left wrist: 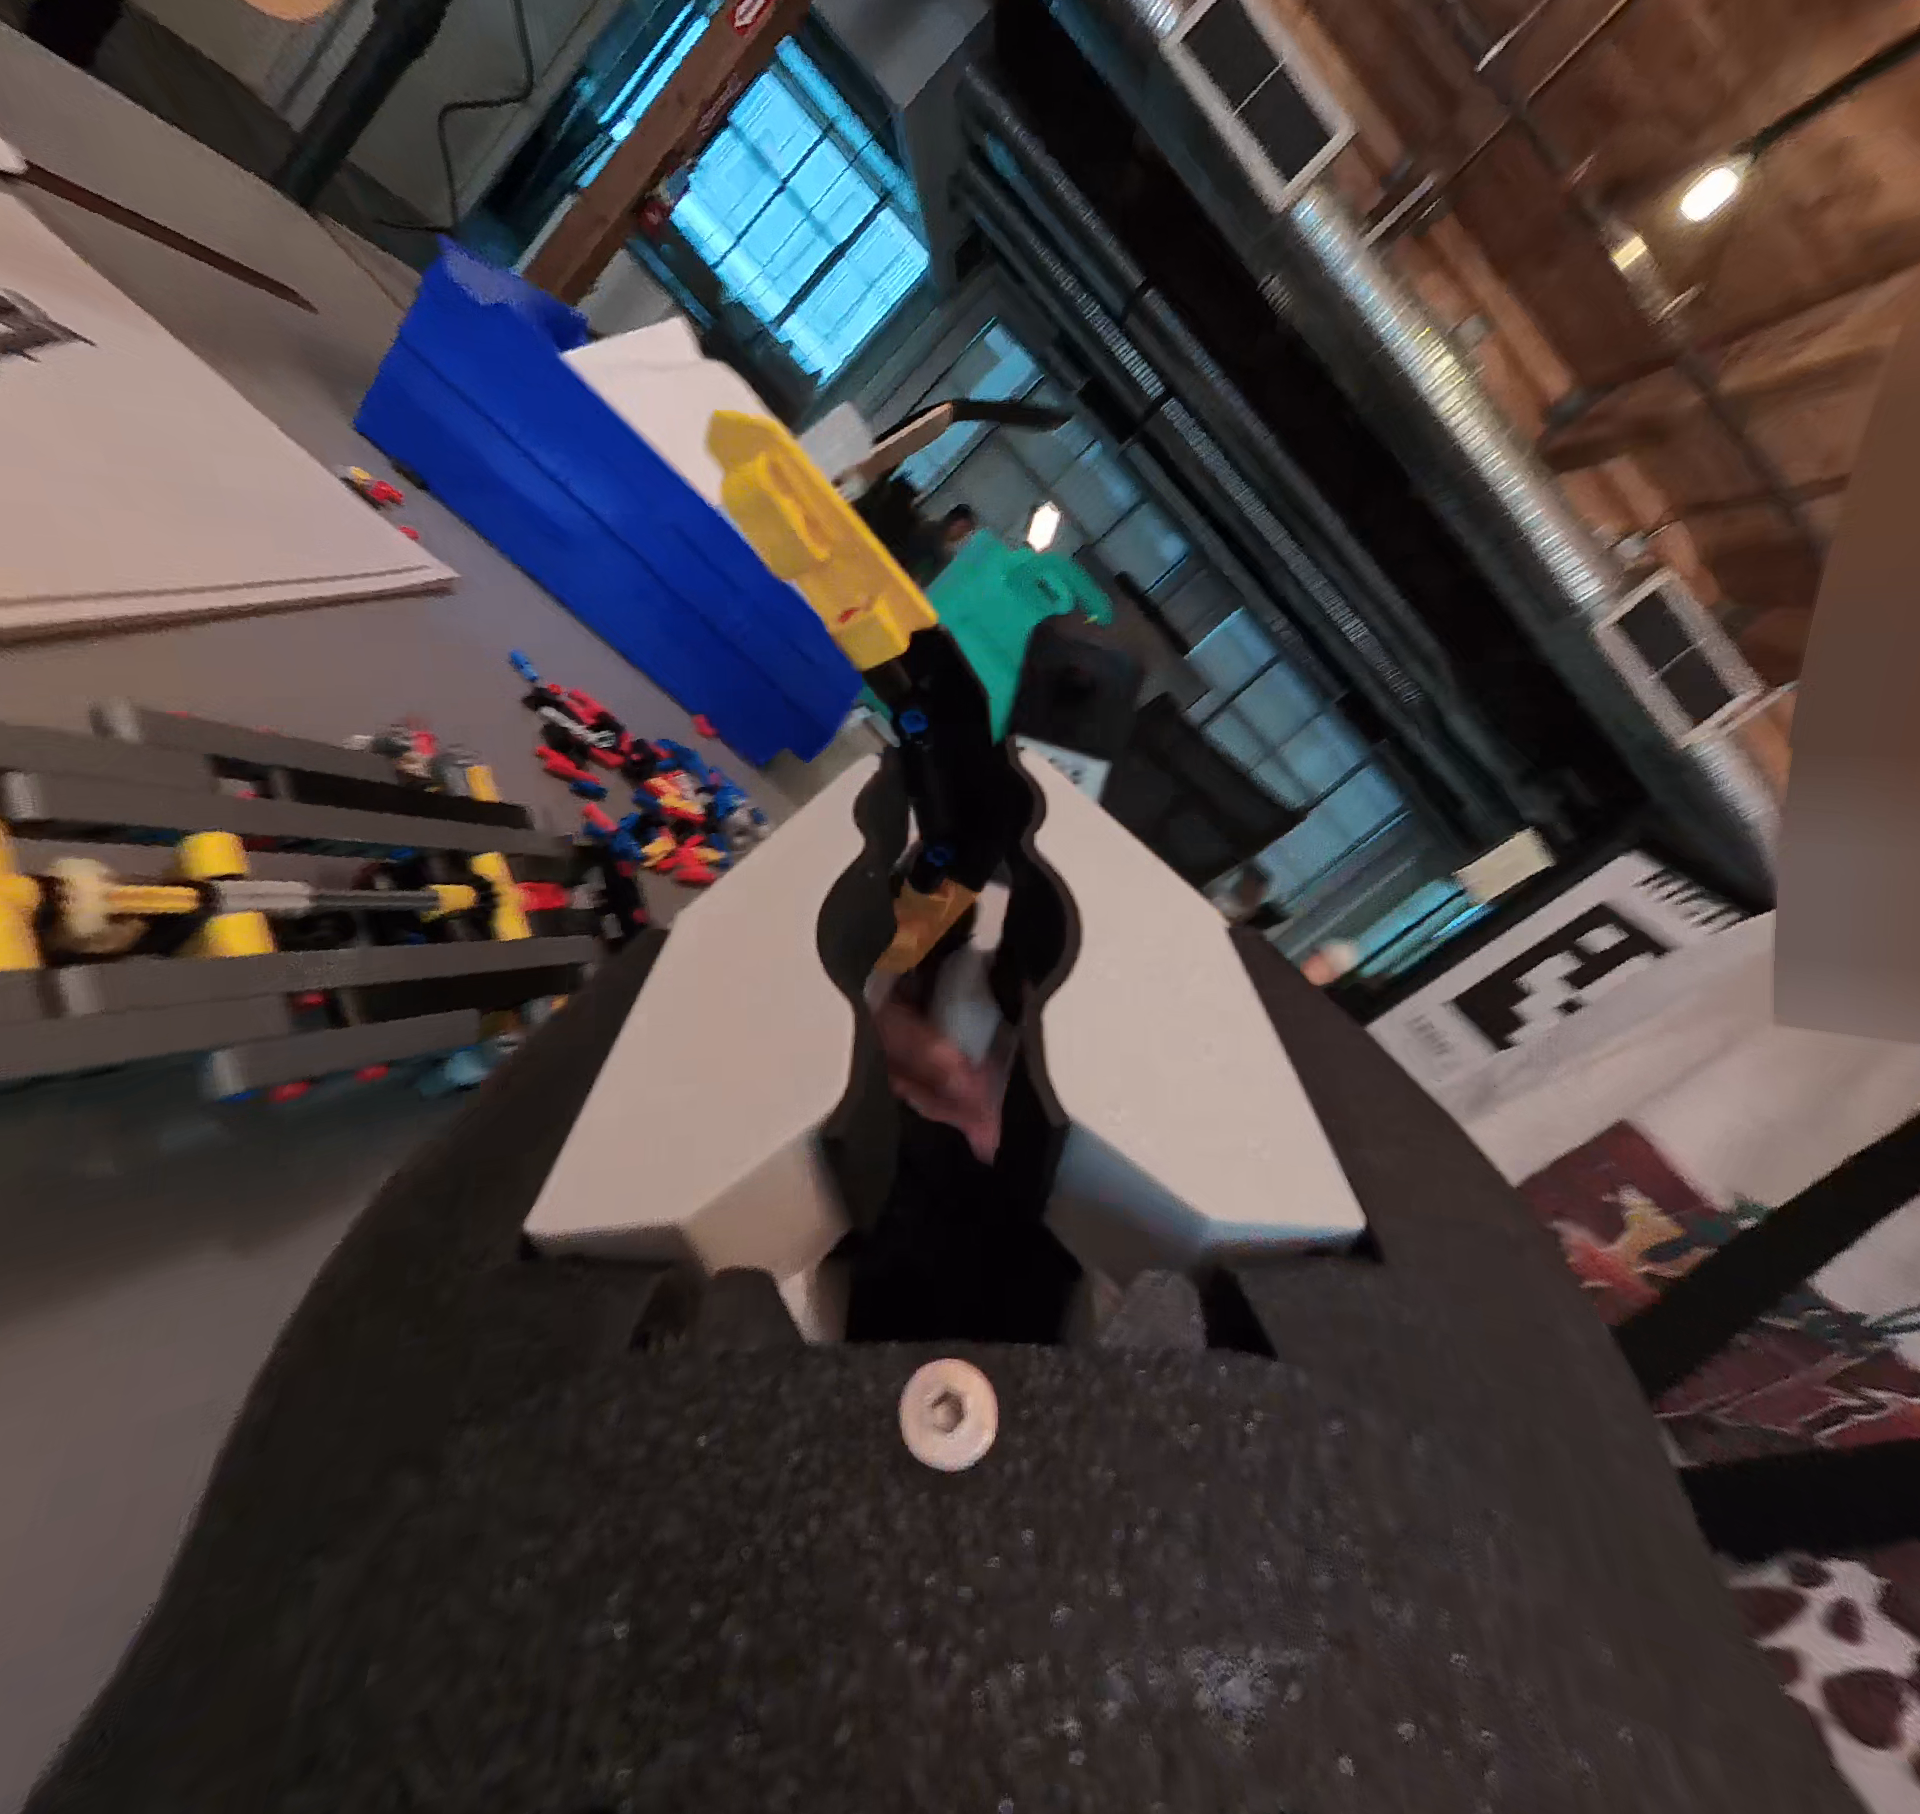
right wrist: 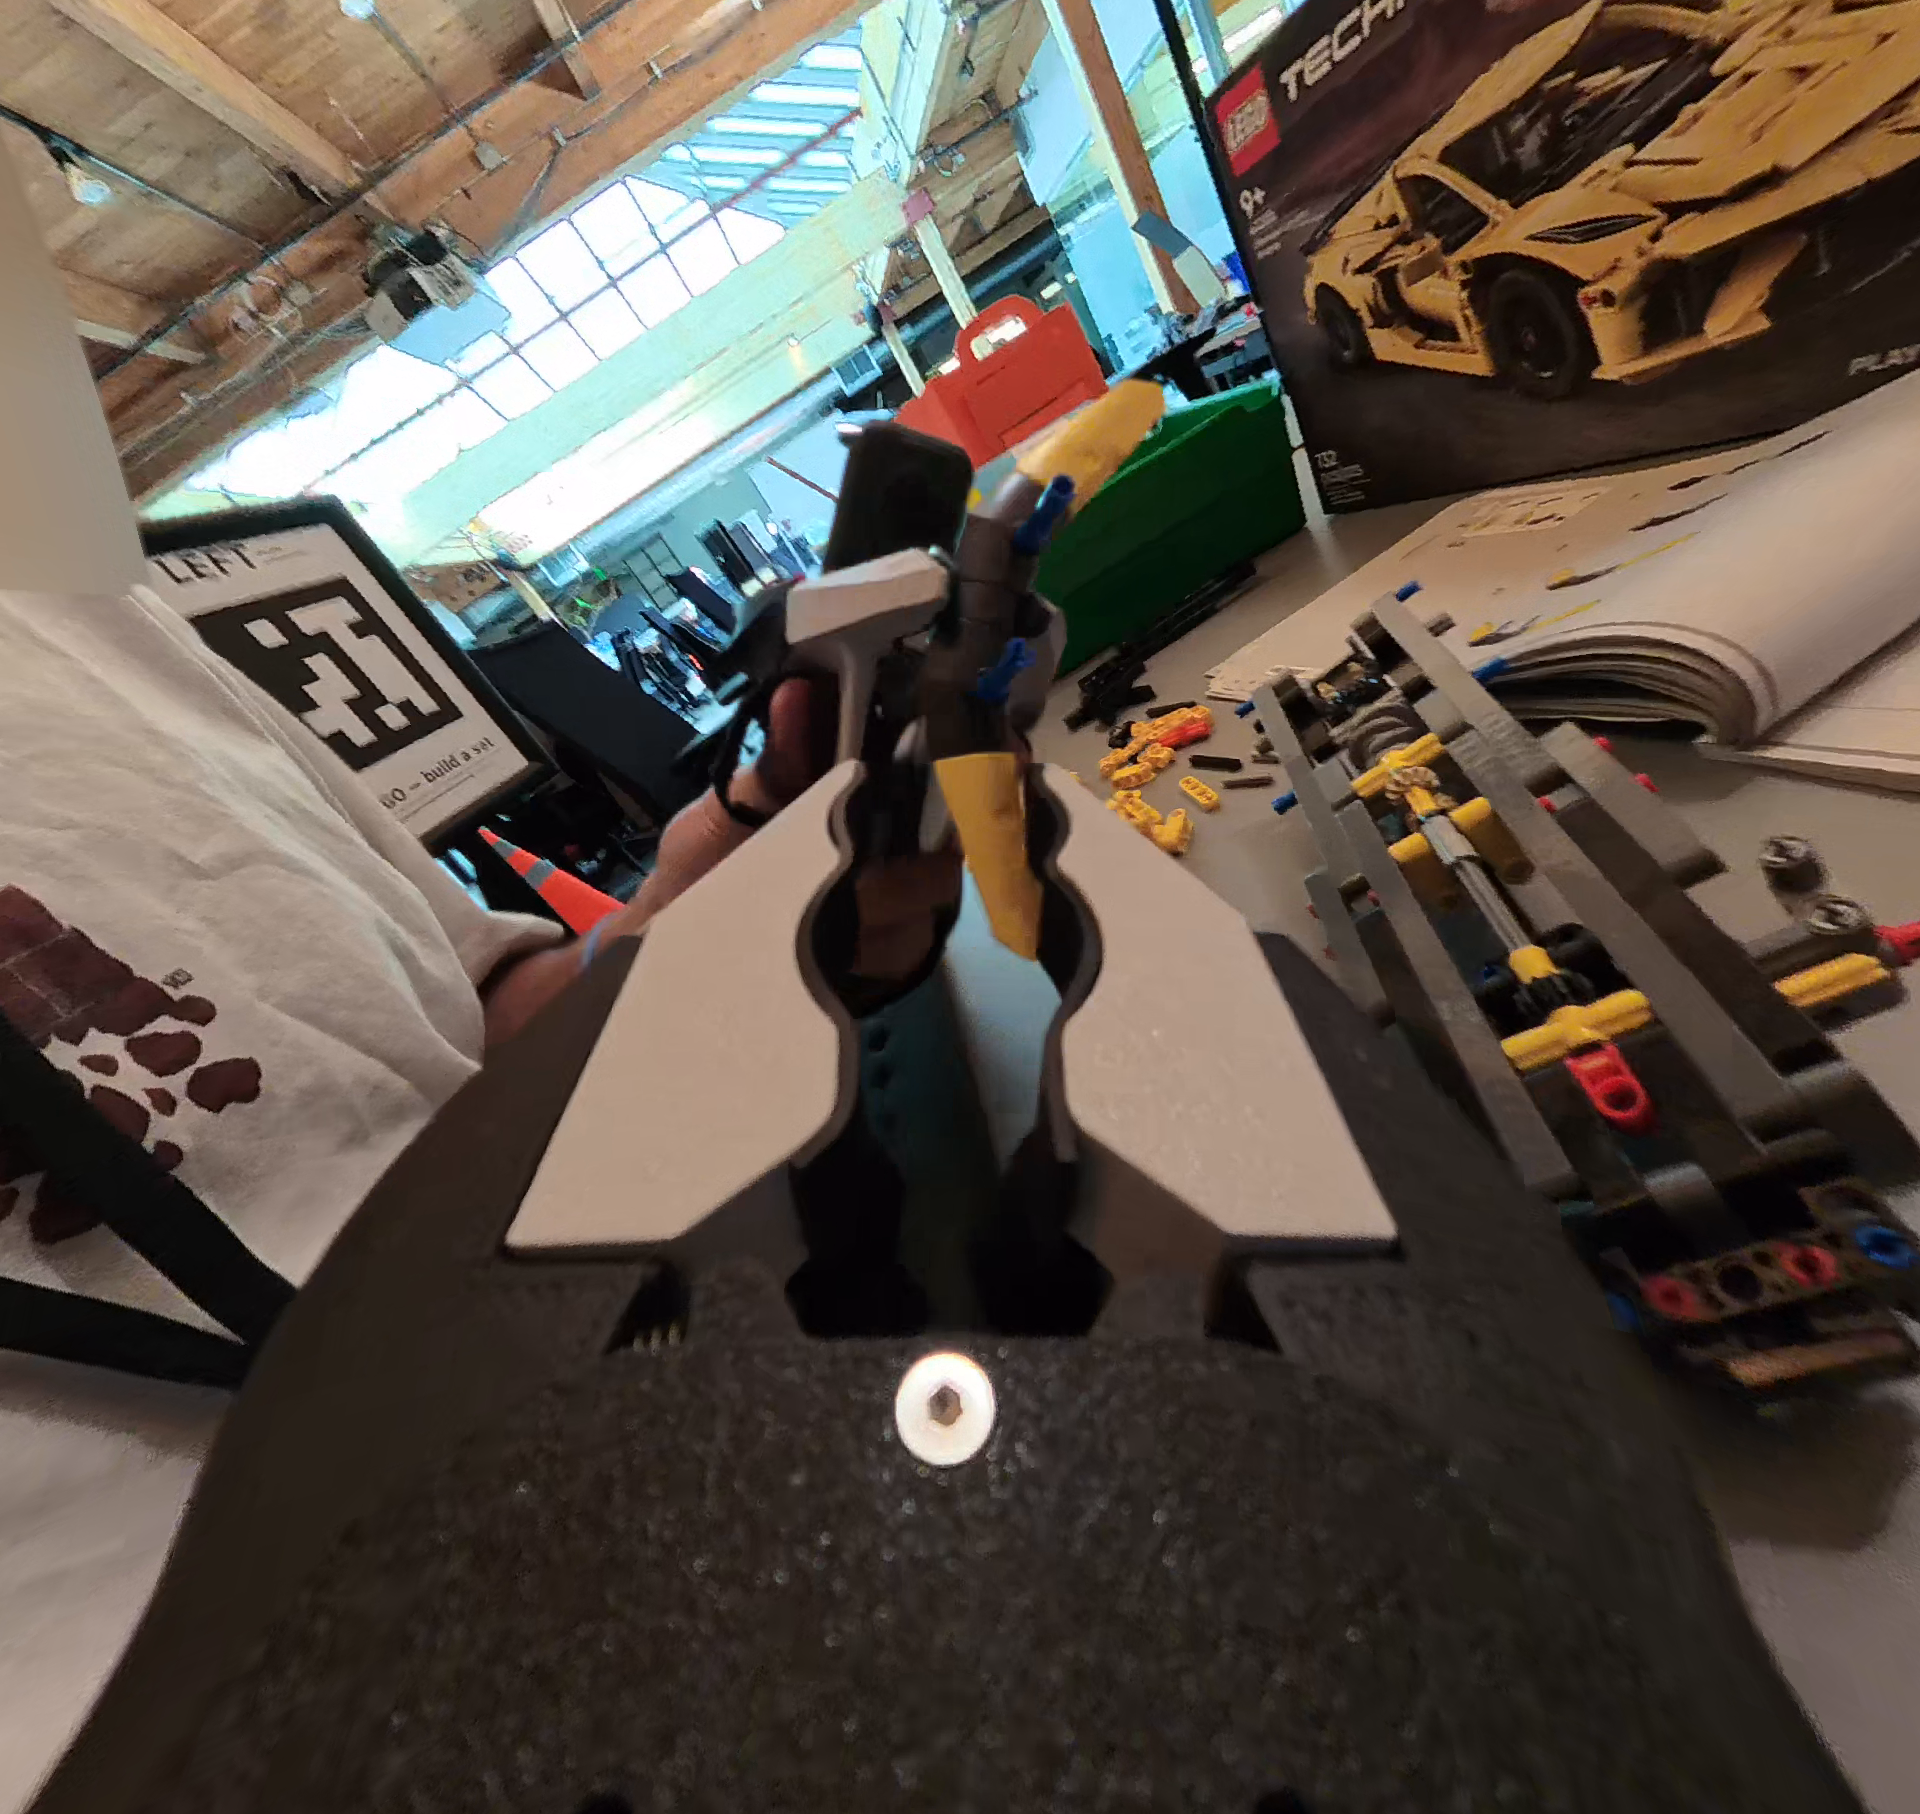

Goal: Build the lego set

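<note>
A small lego sub-assembly [left wrist: 935, 756] of black beams with blue pins has a yellow panel [left wrist: 821, 538] at its far end and a yellow wedge at its near end. My left gripper [left wrist: 951, 767] is shut on its black beams and holds it in the air. In the right wrist view the same sub-assembly [right wrist: 987, 621] stands upright, with its yellow wedge [right wrist: 992, 850] between the fingertips of my right gripper [right wrist: 951, 777], which is shut on it. The left gripper [right wrist: 873, 601] shows there too, its grey finger against the beams. The grey and yellow chassis [right wrist: 1507, 933] lies on the table to the right and also shows in the left wrist view [left wrist: 260, 902].
Loose pieces [right wrist: 1153, 767] lie on the grey table, and they also show in the left wrist view [left wrist: 665, 788]. A blue bin [left wrist: 582, 507], a green bin [right wrist: 1174, 507], the set's box [right wrist: 1610, 185] and an open booklet [right wrist: 1662, 621] stand around. A person's white shirt [right wrist: 208, 829] is at the left. The tips of both grippers are at nearly the same place.
</note>
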`<state>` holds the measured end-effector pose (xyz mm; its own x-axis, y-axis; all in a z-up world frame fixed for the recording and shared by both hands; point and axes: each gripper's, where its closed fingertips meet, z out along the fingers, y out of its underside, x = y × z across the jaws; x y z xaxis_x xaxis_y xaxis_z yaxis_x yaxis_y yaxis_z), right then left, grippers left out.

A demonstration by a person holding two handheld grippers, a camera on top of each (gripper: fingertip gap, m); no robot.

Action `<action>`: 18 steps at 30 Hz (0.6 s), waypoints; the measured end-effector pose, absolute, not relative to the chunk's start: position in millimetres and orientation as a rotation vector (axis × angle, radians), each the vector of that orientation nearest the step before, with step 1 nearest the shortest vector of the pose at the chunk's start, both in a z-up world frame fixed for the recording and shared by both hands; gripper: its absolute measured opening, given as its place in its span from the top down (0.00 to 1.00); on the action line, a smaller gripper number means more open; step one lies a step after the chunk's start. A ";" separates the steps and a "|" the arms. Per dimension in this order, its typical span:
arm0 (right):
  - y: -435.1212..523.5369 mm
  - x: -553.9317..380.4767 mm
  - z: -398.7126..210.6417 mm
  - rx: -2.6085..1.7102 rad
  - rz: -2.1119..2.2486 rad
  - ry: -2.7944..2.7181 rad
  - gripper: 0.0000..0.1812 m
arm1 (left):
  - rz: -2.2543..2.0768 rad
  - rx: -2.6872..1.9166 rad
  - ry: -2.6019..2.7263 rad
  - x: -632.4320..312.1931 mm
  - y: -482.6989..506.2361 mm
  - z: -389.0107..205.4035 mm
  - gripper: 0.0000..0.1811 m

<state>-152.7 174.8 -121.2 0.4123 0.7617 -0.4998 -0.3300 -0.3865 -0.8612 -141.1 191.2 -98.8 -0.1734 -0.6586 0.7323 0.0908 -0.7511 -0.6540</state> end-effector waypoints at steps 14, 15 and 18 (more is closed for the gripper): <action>204.1 -57.7 -136.1 -1.633 0.991 -0.151 0.87 | -1.547 -1.600 0.988 -134.2 232.5 -131.5 0.92; 205.6 -55.7 -136.8 -1.632 1.004 -0.134 0.87 | -1.530 -1.606 0.997 -134.9 232.8 -134.9 0.92; 210.4 -46.9 -138.9 -1.626 1.041 -0.062 0.86 | -1.500 -1.615 1.016 -135.8 233.2 -140.6 0.92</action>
